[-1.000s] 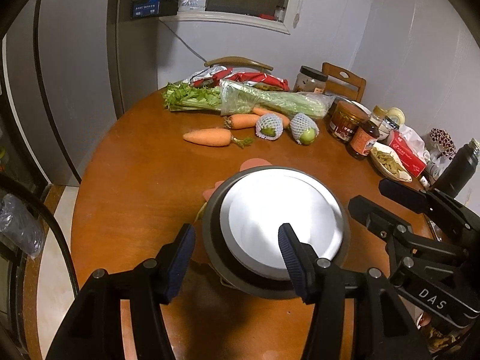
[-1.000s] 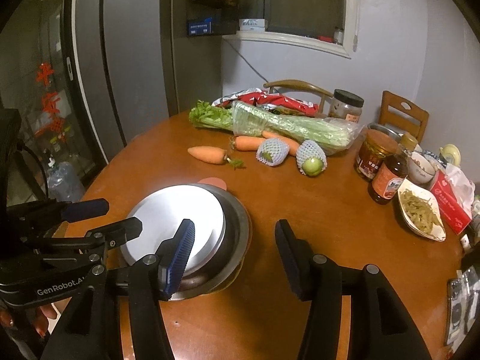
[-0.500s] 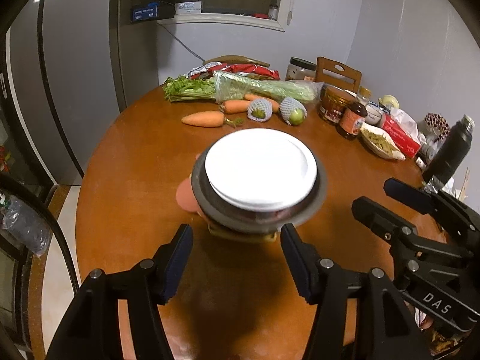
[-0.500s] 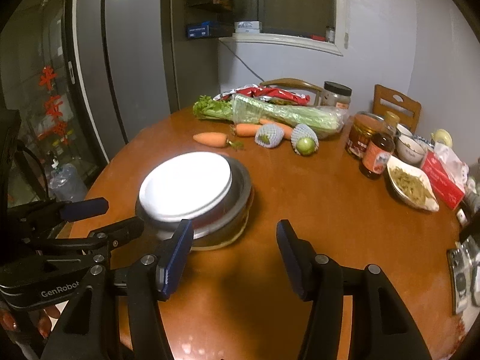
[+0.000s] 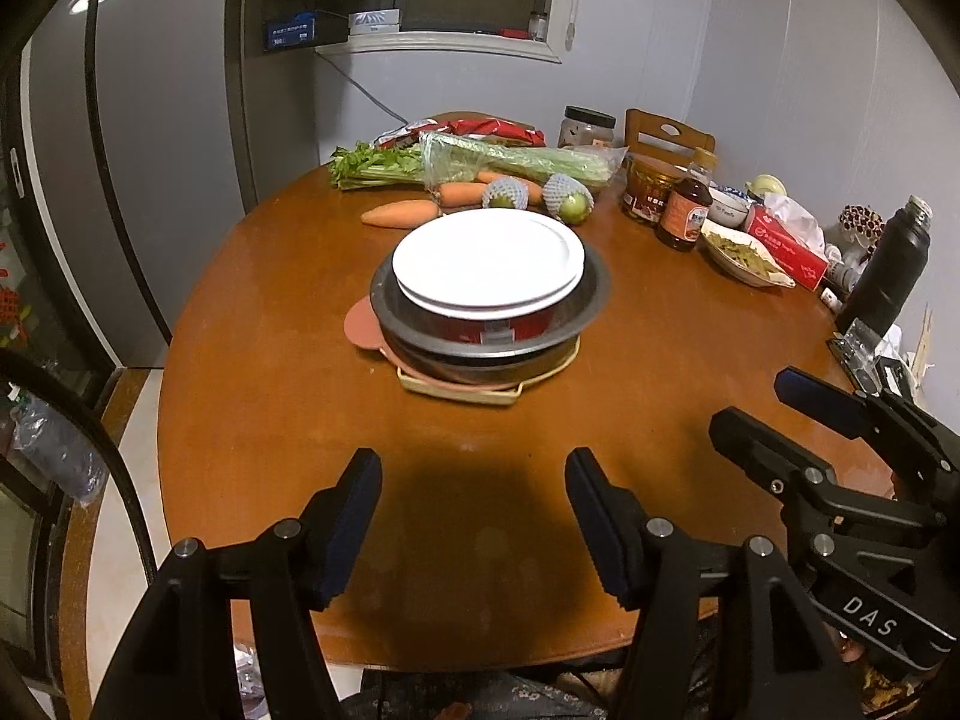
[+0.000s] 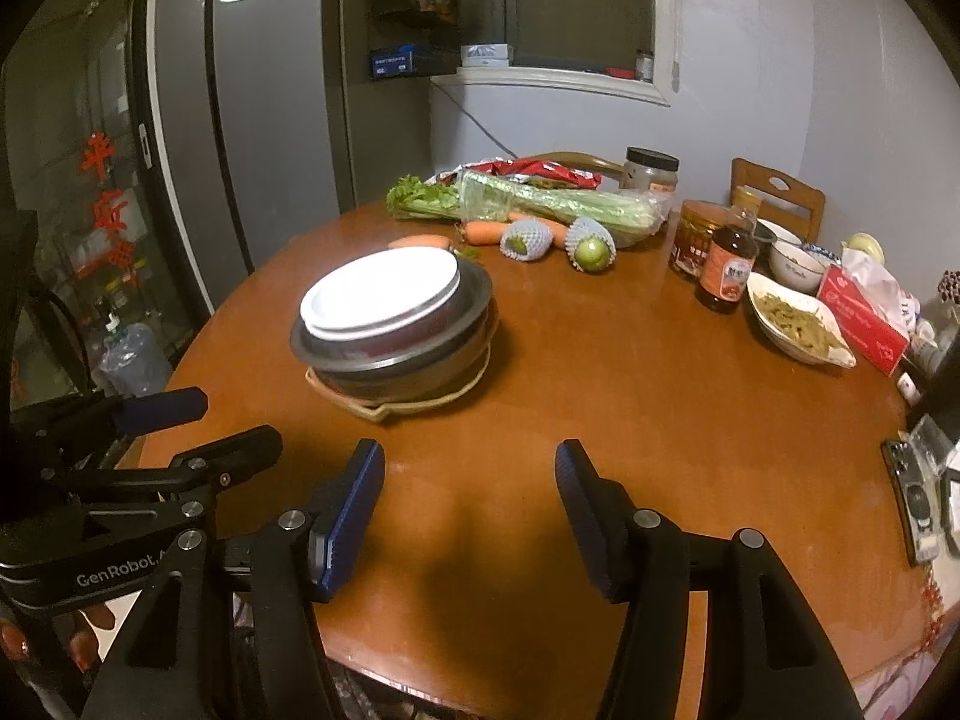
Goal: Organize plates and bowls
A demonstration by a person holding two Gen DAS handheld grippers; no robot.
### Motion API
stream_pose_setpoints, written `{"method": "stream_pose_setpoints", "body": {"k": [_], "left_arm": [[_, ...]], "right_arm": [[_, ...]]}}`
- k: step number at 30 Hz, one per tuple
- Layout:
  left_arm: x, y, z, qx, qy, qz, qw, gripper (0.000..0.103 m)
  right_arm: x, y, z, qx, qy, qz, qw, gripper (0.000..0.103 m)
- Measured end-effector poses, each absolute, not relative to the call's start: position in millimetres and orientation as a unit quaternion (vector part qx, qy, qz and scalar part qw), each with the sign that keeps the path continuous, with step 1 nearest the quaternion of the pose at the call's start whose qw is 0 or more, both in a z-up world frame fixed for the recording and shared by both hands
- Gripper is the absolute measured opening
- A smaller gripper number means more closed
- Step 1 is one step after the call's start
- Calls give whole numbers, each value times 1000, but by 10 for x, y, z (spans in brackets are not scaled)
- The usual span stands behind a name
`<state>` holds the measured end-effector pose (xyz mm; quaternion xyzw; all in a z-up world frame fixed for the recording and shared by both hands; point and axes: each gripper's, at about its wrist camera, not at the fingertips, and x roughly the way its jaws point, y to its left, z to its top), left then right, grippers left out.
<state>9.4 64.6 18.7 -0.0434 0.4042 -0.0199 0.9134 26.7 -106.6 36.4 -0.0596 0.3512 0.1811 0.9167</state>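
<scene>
Stack at table (image 5: 270,396) centre: white plates (image 5: 487,255) on a red bowl (image 5: 480,324), nested in a metal basin (image 5: 591,294), all on a trivet (image 5: 456,390), with a pink mat (image 5: 362,324) poking out at its left. Same stack left of centre in the right wrist view: plates (image 6: 381,291), basin (image 6: 480,294), trivet (image 6: 384,411).

Left gripper (image 5: 474,510) over the near table edge, spread wide, nothing between the fingers, well short of the stack. Right gripper (image 6: 470,504) likewise wide apart and holding nothing, over bare wood near the edge, apart from the stack. Each seen at the other's side: right gripper (image 5: 774,420), left gripper (image 6: 204,426).

Beyond the stack: carrots (image 5: 399,213), netted fruit (image 5: 567,198), bagged celery (image 5: 516,159). To the right: jar (image 5: 648,189), sauce bottle (image 5: 684,210), dish of greens (image 5: 741,252), red tissue box (image 5: 786,240), black flask (image 5: 888,270). Chair (image 6: 777,195) behind the table.
</scene>
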Motion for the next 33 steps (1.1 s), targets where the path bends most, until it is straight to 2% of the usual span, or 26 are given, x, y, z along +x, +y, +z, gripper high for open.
{"method": "stream_pose_setpoints", "body": {"k": [33], "left_arm": [[-163, 514, 209, -28, 406, -7, 913, 64]], "right_arm": [[-149, -1262, 384, -51, 338, 178, 923, 61]]}}
